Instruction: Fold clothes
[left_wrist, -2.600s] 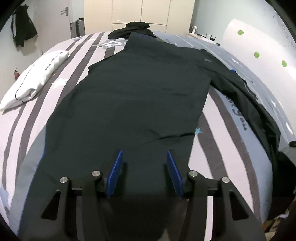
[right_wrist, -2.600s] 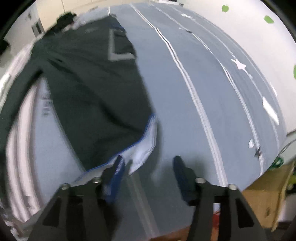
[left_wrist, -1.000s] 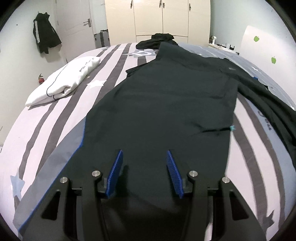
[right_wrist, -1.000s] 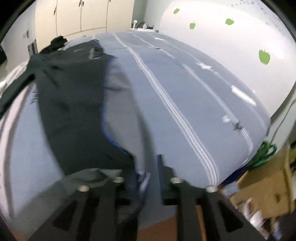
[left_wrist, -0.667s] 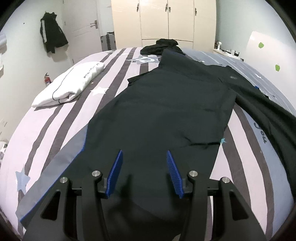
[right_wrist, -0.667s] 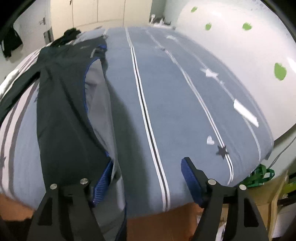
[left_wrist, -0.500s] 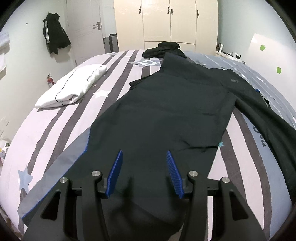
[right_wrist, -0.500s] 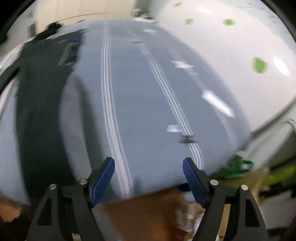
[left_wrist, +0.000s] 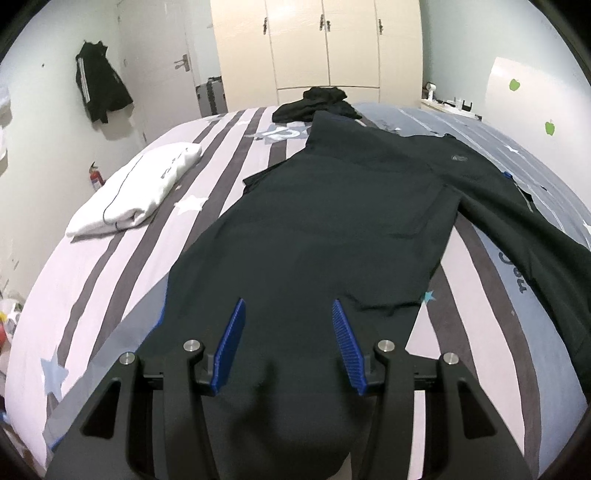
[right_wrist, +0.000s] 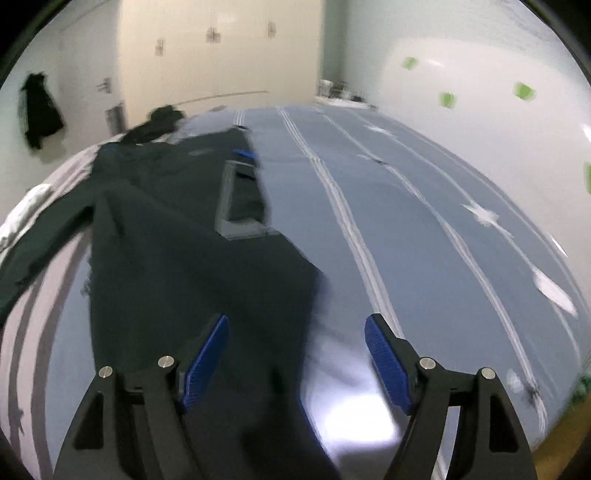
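Left wrist view: at the far left of the frame, a dark jacket (left_wrist: 99, 90) hangs on the wall. Right of it, a folded white garment (left_wrist: 136, 192) lies on a striped bed (left_wrist: 92, 266). Through the centre, a long dark garment (left_wrist: 332, 221) is spread flat, running from the lower edge up toward a cream wardrobe (left_wrist: 314, 44). A small black pile of clothes (left_wrist: 317, 105) sits at its far end. At the bottom centre, the left tongs (left_wrist: 288, 339) stand partly open above the dark cloth, with the fabric under the gap and the blue pads not pressing on it.

Right wrist view, blurred: the same dark garment (right_wrist: 166, 266) fills the left and centre, its hem reaching the lower edge. The right tongs (right_wrist: 295, 354) stand wide apart at bottom centre, gripping nothing; the garment's edge lies beneath them. To the right stretches the blue-grey bedcover (right_wrist: 424, 221).
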